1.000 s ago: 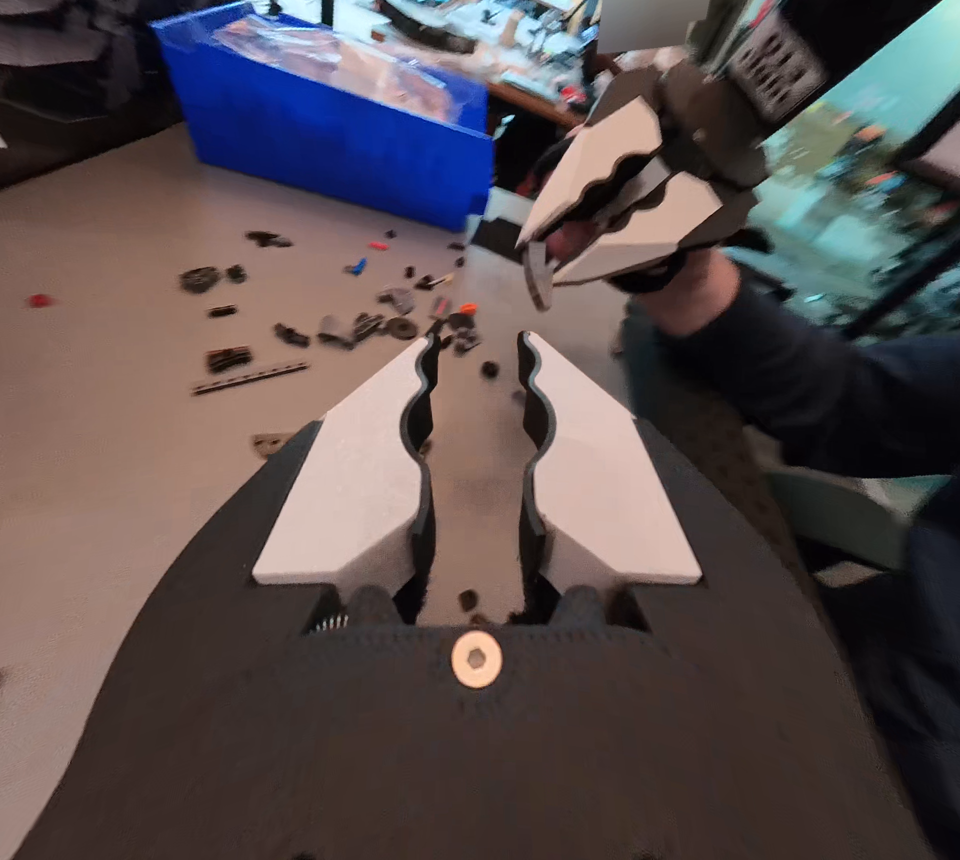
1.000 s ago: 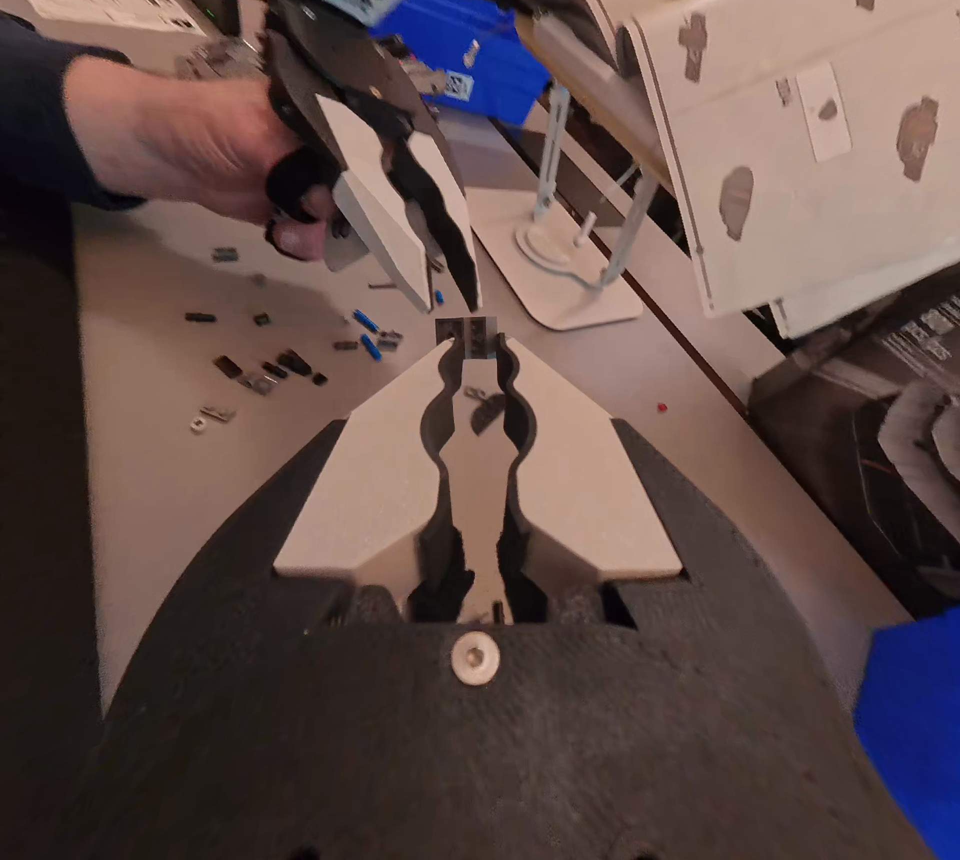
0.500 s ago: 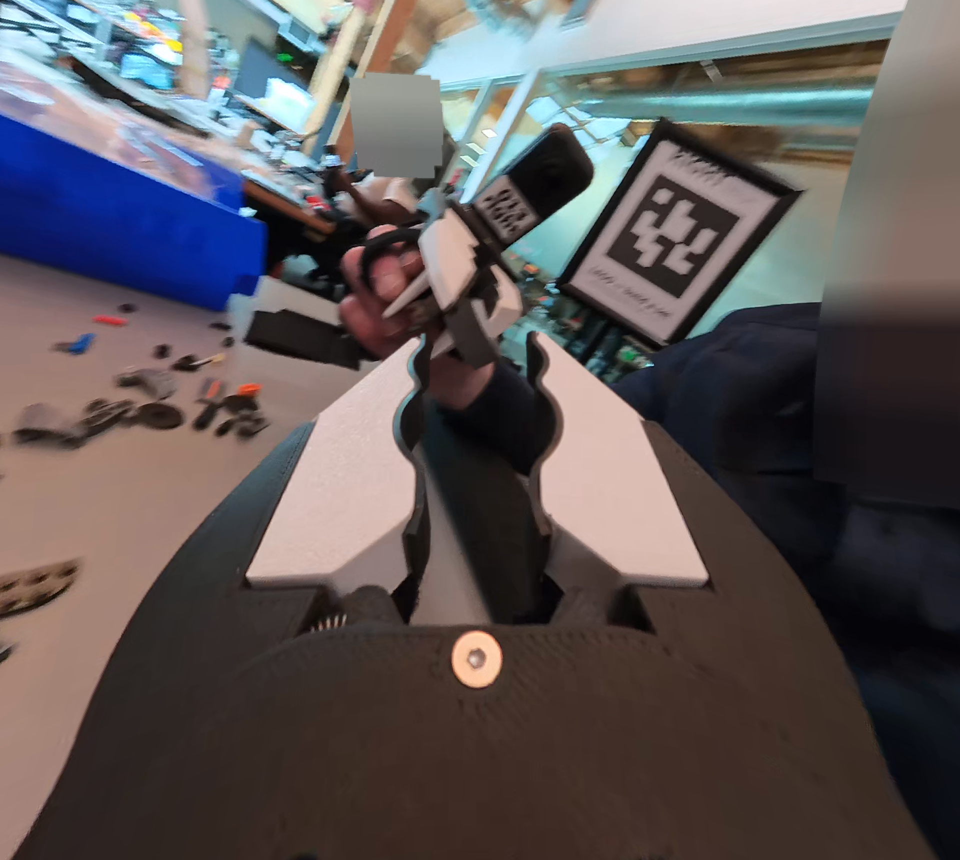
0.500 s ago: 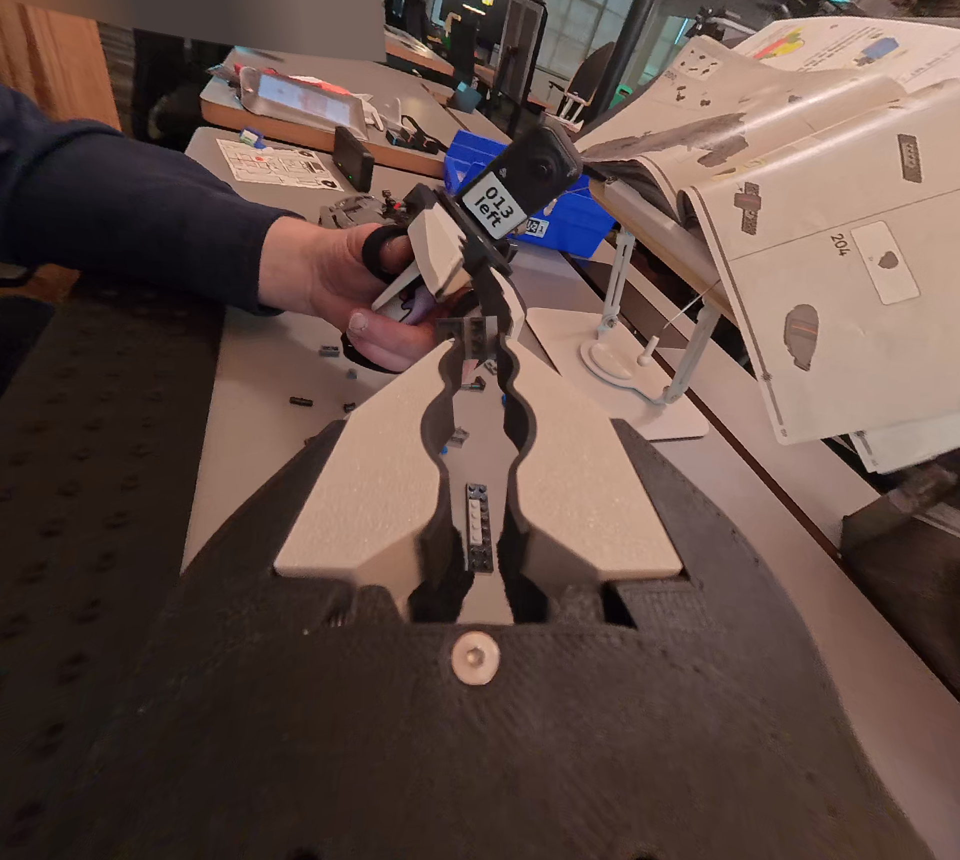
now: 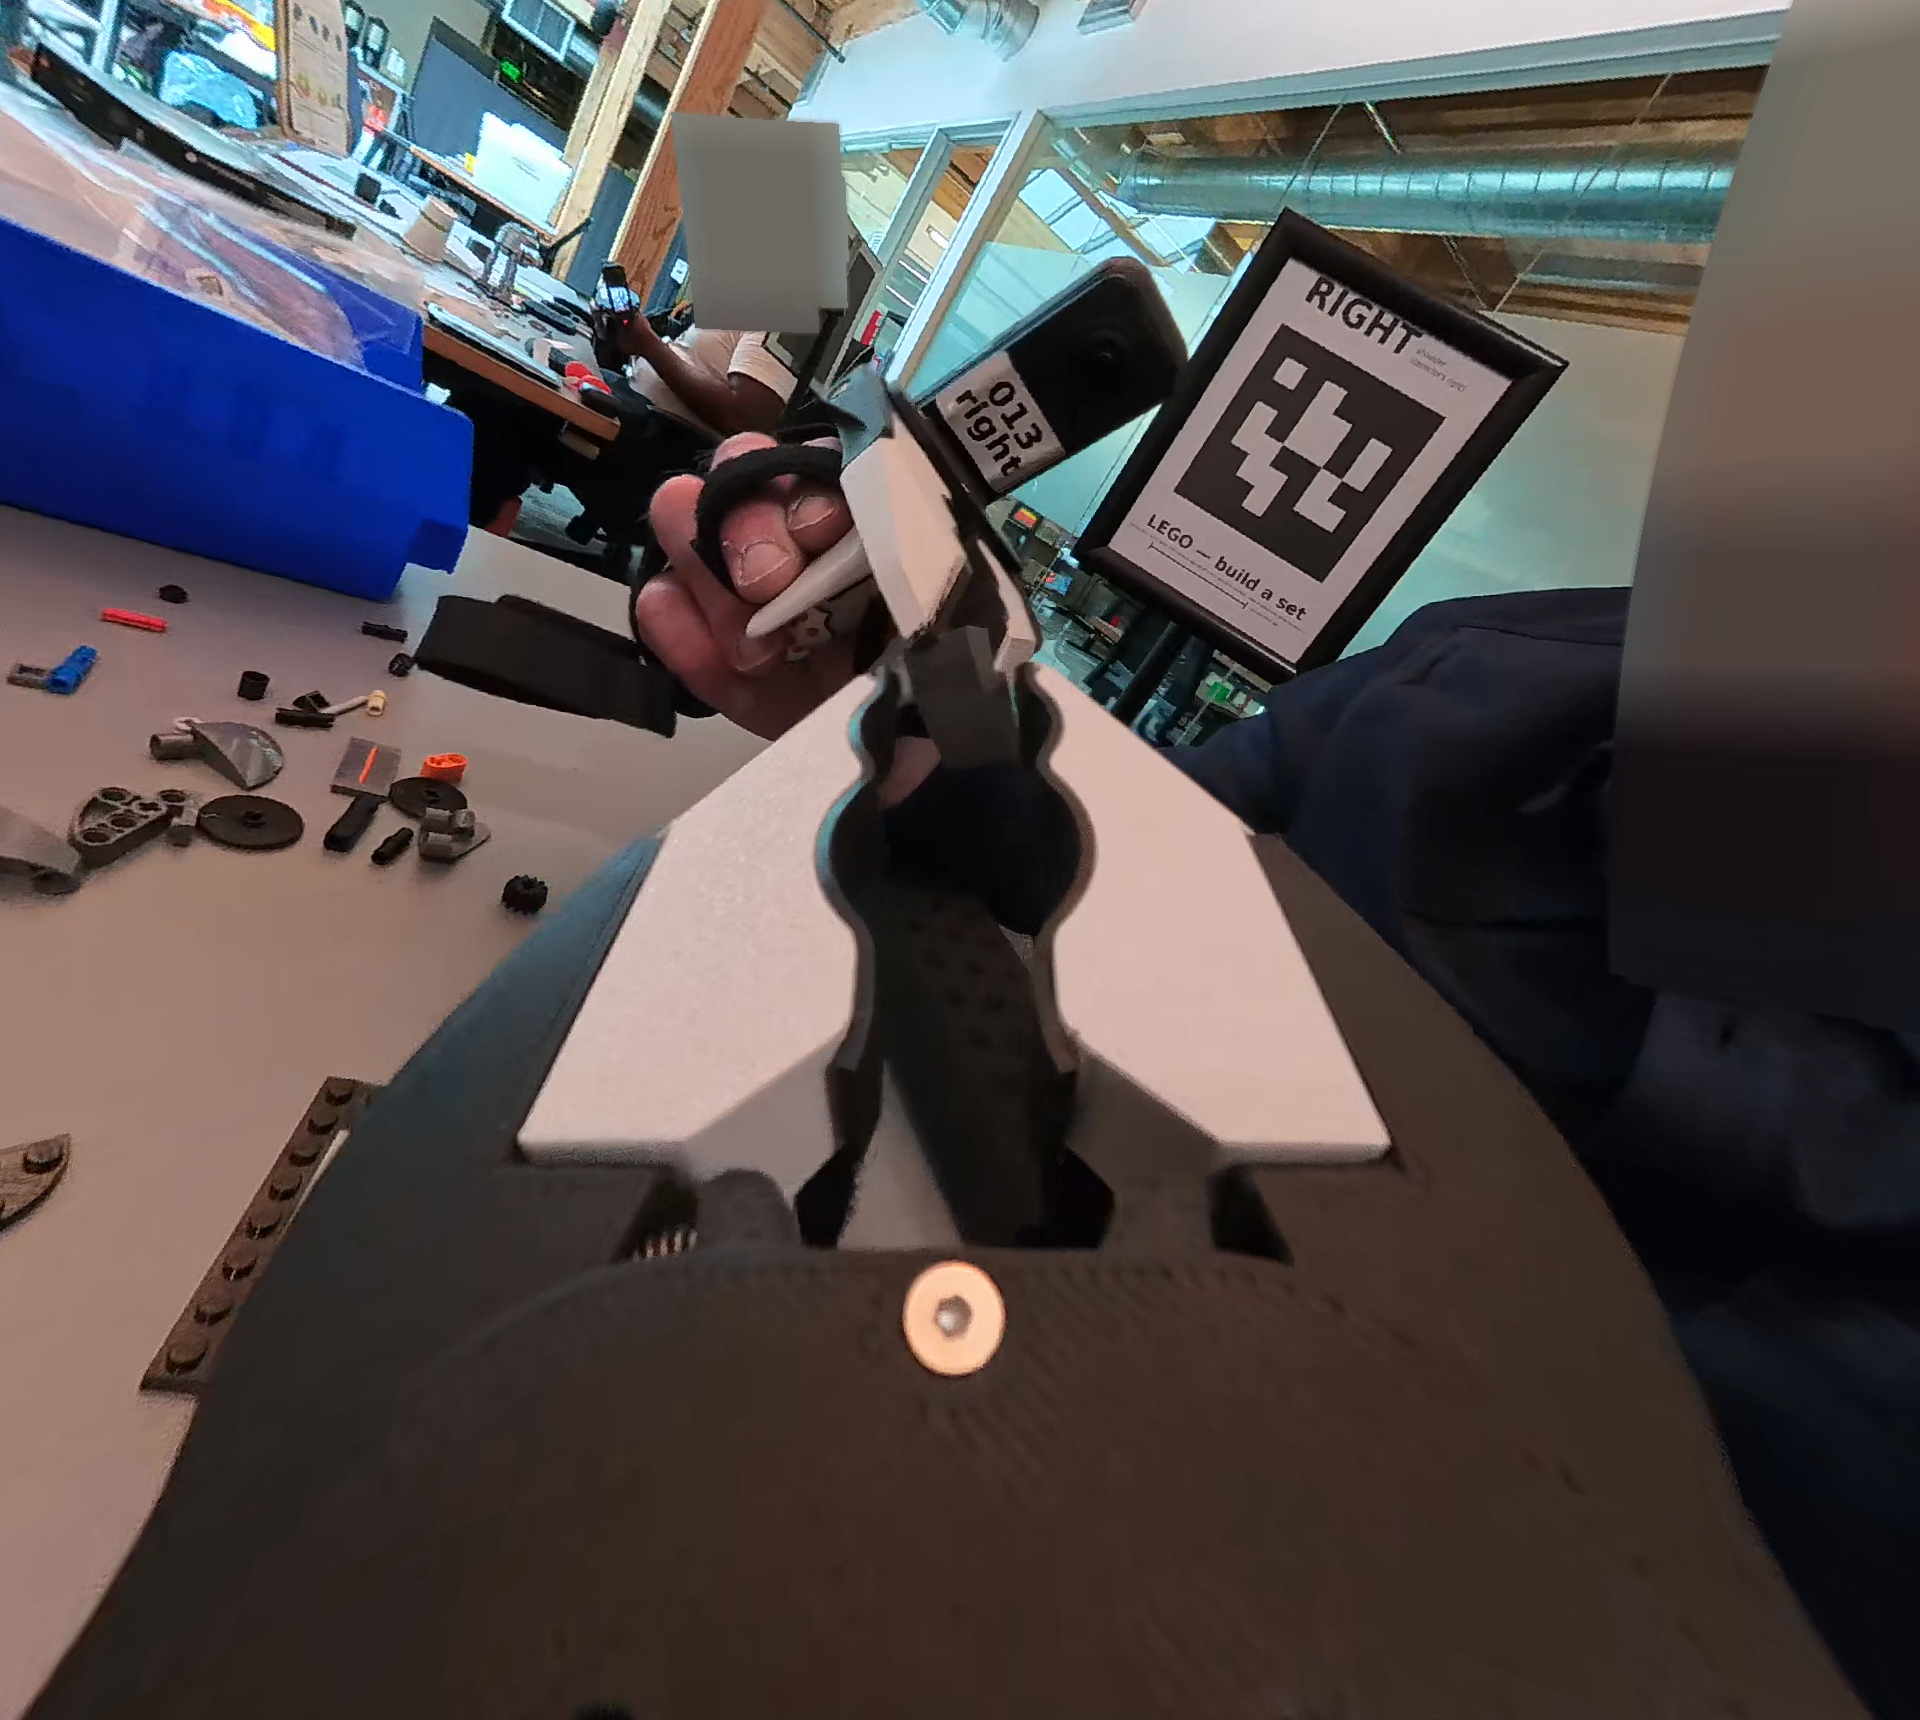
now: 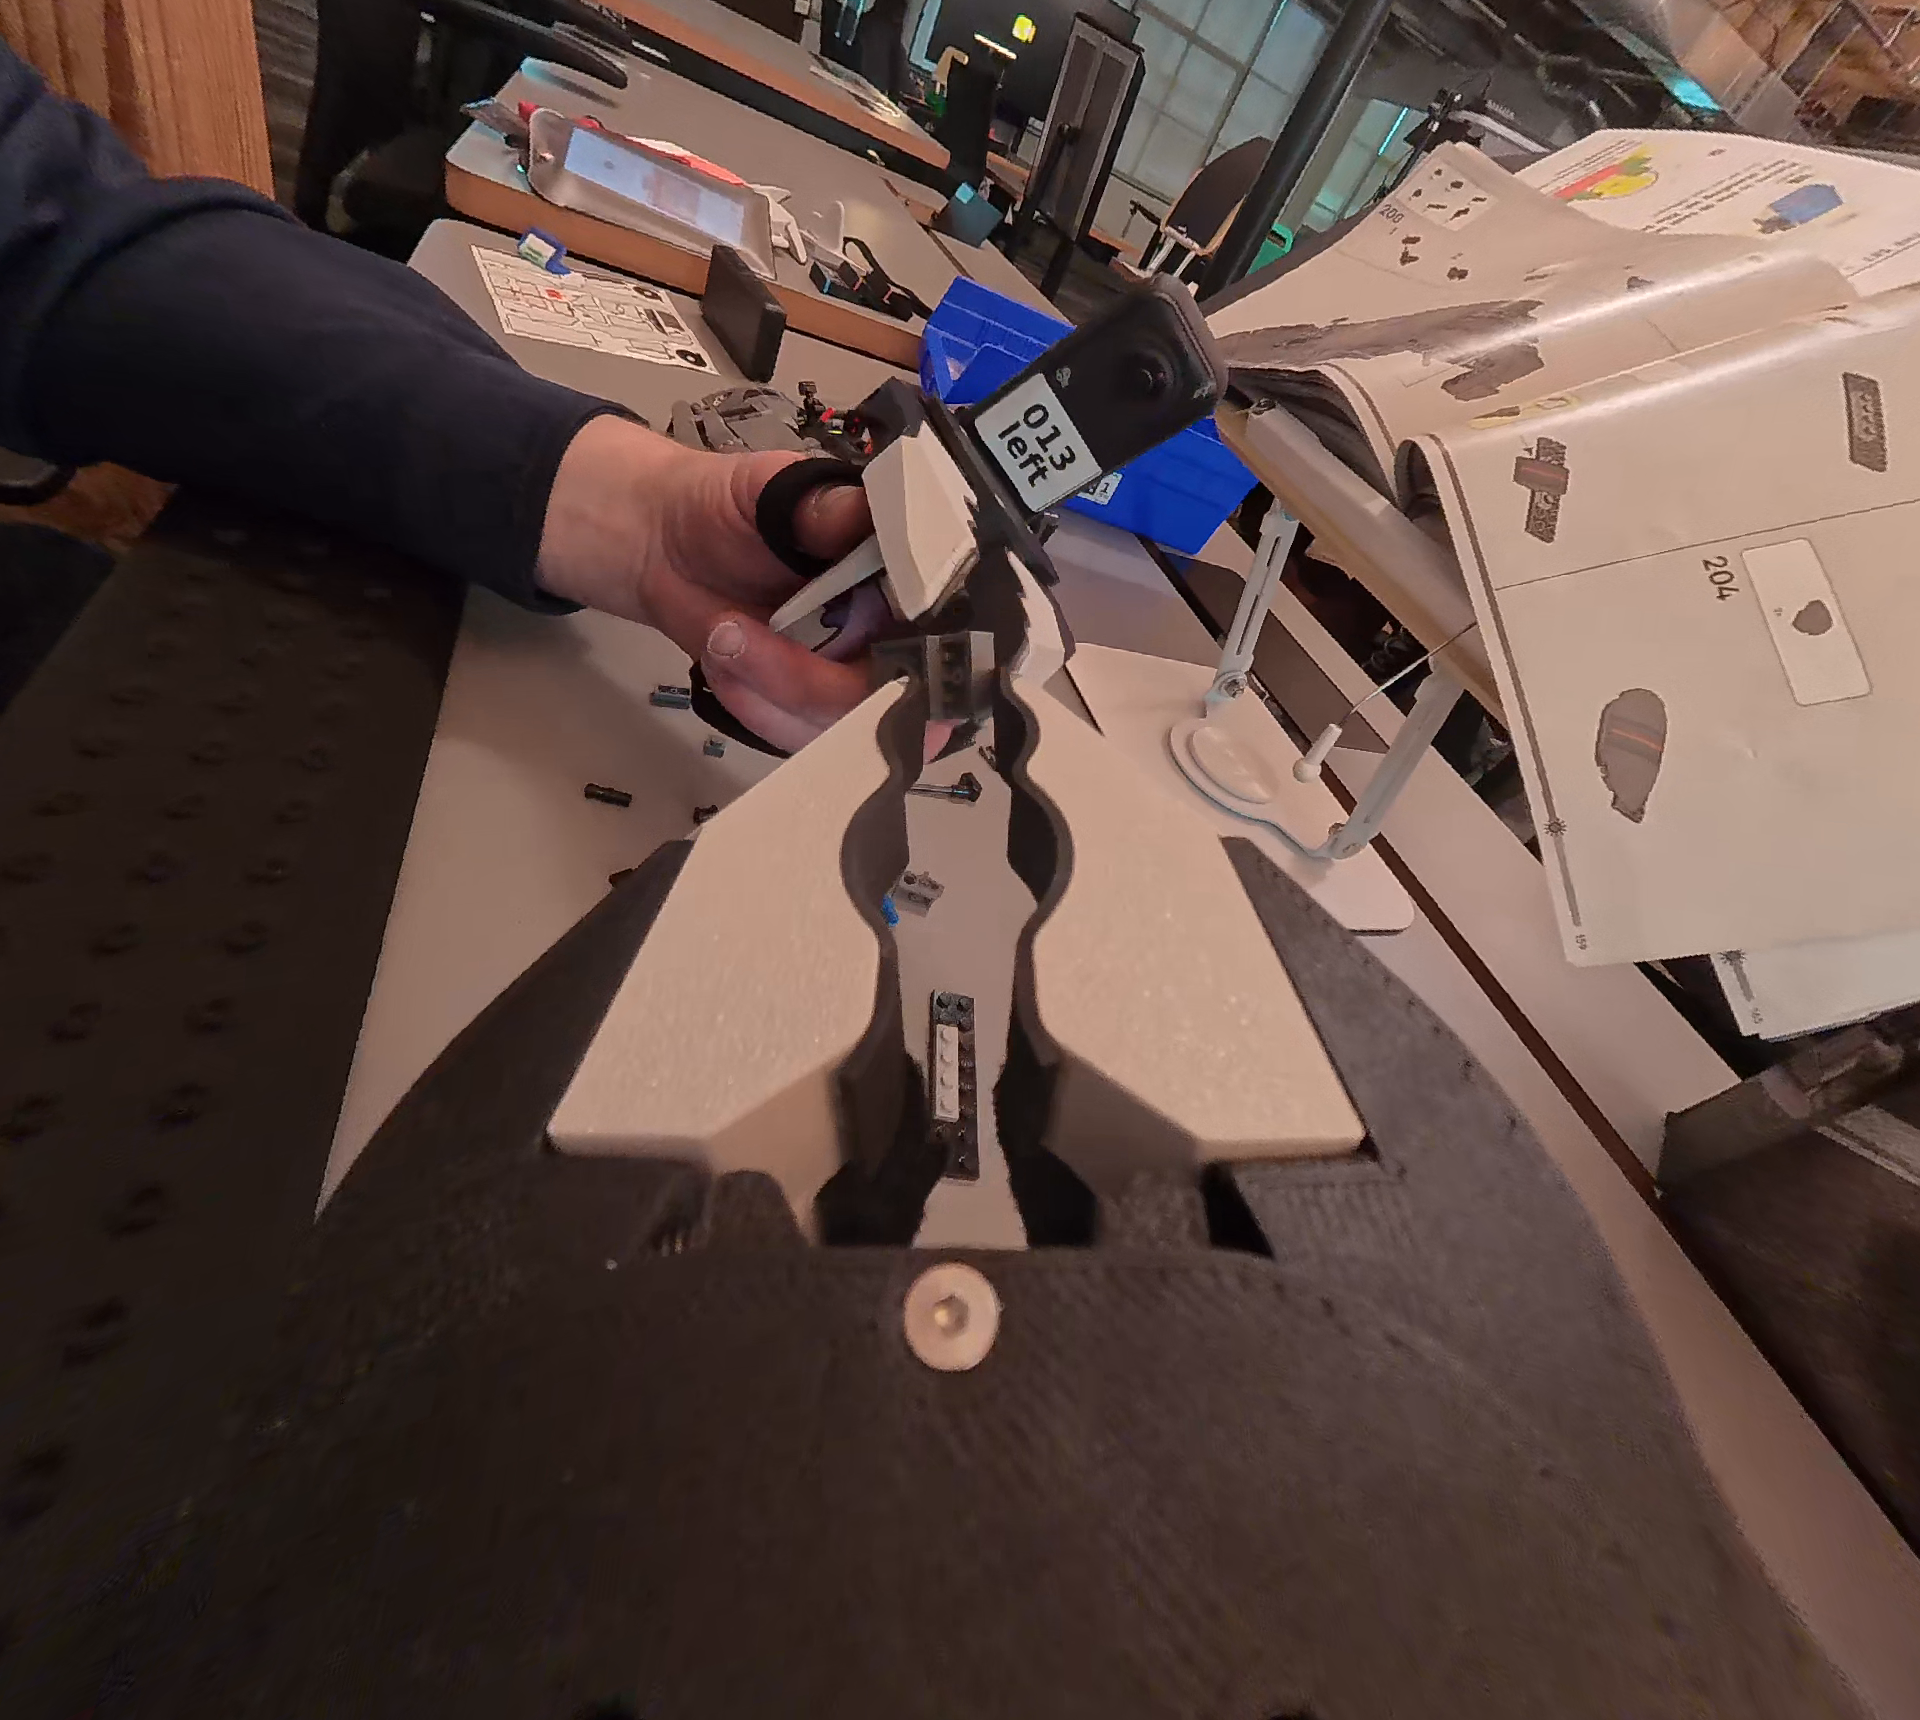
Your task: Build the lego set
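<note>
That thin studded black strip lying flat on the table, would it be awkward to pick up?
Probably. The black strip looks thin and lies flat on the table, leaving little edge for fingers. It seems rigid and light, so a push would likely slide it, not roll it.

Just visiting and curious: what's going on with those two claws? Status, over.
Right gripper shut on small grey lego piece, held above table. Left gripper open, tips flanking that piece. Loose parts on table below, none between the grippers.
</note>
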